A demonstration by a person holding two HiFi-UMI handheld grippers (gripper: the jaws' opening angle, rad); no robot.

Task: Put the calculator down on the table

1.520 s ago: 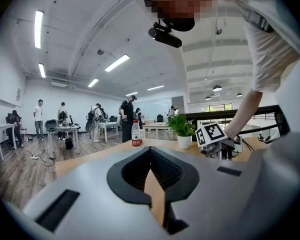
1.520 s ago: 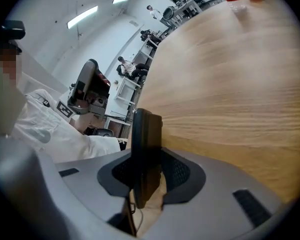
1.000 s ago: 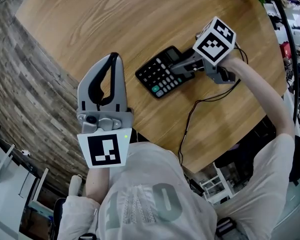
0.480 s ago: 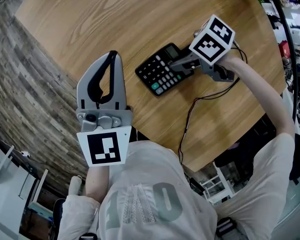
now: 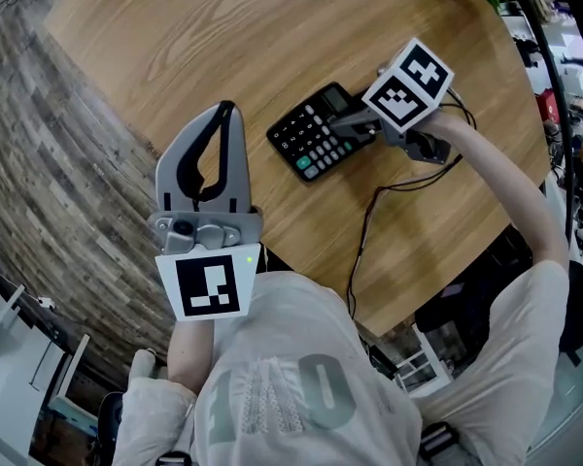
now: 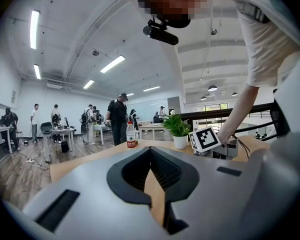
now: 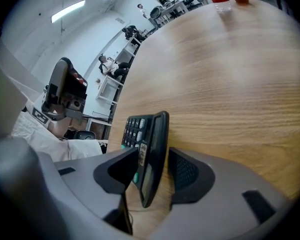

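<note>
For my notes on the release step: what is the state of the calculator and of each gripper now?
calculator: lies keys up on the table.
right gripper: jaws opening, calculator between them.
left gripper: shut, empty.

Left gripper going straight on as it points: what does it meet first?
Likely nothing: the left gripper points across the table, between bottle and potted plant; depth unclear.

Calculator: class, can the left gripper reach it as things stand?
Probably yes: only table lies between the left gripper and the calculator, though the right gripper, its jaws opening, straddles its far end.
</note>
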